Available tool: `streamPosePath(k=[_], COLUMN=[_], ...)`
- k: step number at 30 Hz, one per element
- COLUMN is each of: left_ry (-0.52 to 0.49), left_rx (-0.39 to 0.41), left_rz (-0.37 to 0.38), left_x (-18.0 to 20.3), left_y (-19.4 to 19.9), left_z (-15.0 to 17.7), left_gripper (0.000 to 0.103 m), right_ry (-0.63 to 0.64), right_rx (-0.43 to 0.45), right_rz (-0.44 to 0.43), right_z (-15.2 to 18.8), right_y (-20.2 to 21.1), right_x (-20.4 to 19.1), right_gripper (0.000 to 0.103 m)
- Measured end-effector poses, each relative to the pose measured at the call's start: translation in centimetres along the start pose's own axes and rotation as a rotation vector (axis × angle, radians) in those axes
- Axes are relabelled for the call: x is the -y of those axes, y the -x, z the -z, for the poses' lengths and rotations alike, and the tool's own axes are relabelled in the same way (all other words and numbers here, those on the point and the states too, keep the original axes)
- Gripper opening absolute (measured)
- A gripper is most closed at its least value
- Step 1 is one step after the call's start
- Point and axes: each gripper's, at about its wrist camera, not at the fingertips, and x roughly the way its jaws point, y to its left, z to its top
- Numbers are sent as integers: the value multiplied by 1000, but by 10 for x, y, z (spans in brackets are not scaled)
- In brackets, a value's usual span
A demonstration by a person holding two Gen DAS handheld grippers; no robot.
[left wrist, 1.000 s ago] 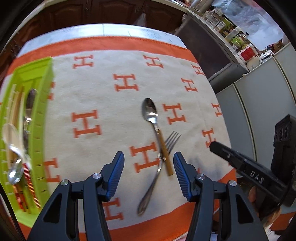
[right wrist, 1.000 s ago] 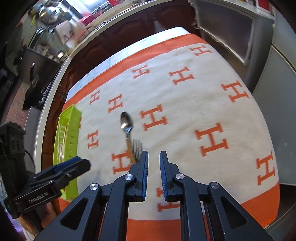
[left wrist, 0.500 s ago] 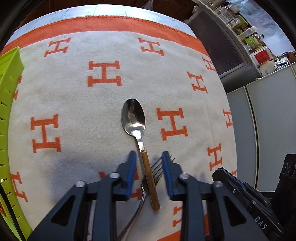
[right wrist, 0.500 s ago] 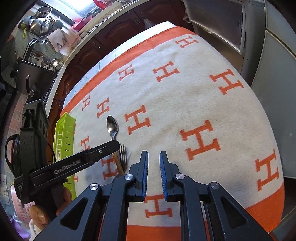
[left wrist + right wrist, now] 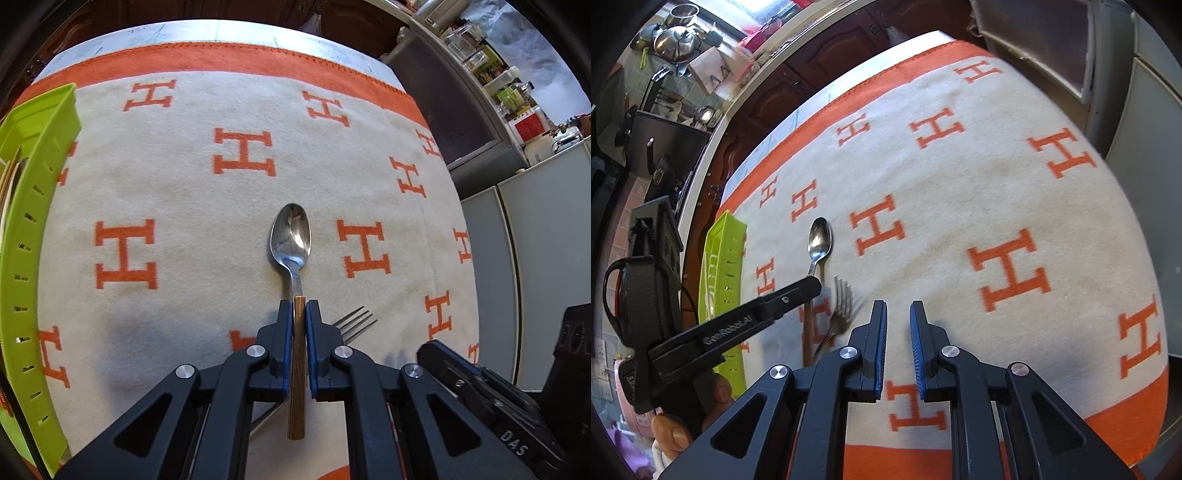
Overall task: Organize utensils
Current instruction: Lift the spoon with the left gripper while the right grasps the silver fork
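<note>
Surface has H-print cloth (image 5: pixel 184 206). Left gripper (image 5: pixel 299 314) jaws clamped on spoon (image 5: pixel 291 240) handle; right gripper (image 5: pixel 898 325) jaws slightly apart, empty, beside fork (image 5: pixel 842 302).

Right gripper (image 5: pixel 898 314), black with blue pads, sits at 6 o'clock over the cream cloth with orange H letters (image 5: pixel 960 192), jaws slightly apart, nothing between. At 9 o'clock the black left gripper (image 5: pixel 809 288), held by a hand (image 5: pixel 687 417), reaches onto the wooden-handled steel spoon (image 5: pixel 820 240), with the steel fork (image 5: pixel 838 310) just right of it. Lime-green slotted plastic tray (image 5: pixel 720 280) lies at 9 o'clock, left of the spoon.
</note>
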Motion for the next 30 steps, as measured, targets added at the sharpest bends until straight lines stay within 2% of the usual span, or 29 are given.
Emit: streamPosePath(k=[5, 7, 12, 15, 21, 27, 30], left_ry=[-35, -42, -35, -42, -101, -102, -97], left_rx=[47, 65, 95, 60, -52, -51, -78], left_rz=[-14, -20, -38, -43, -86, -96, -93], left_x=[-14, -25, -54, -67, -66, -66, -65], left_y=[32, 48, 72, 67, 33, 31, 25], left_z=[11, 16, 27, 32, 47, 47, 46], left_gripper=[5, 5, 5, 5, 5, 5, 5], right_ry=[31, 37, 68, 75, 113, 125, 138], right_rx=[-38, -45, -8, -4, 0, -5, -9], right_rz=[-60, -86, -62, -49, -23, -32, -31], right_z=[6, 9, 13, 14, 15, 15, 15], right_y=[-17, -25, -47, -58, -71, -68, -66], right_x=[-15, -20, -35, -44, -61, -58, -57], right_gripper=[13, 17, 20, 21, 21, 21, 21])
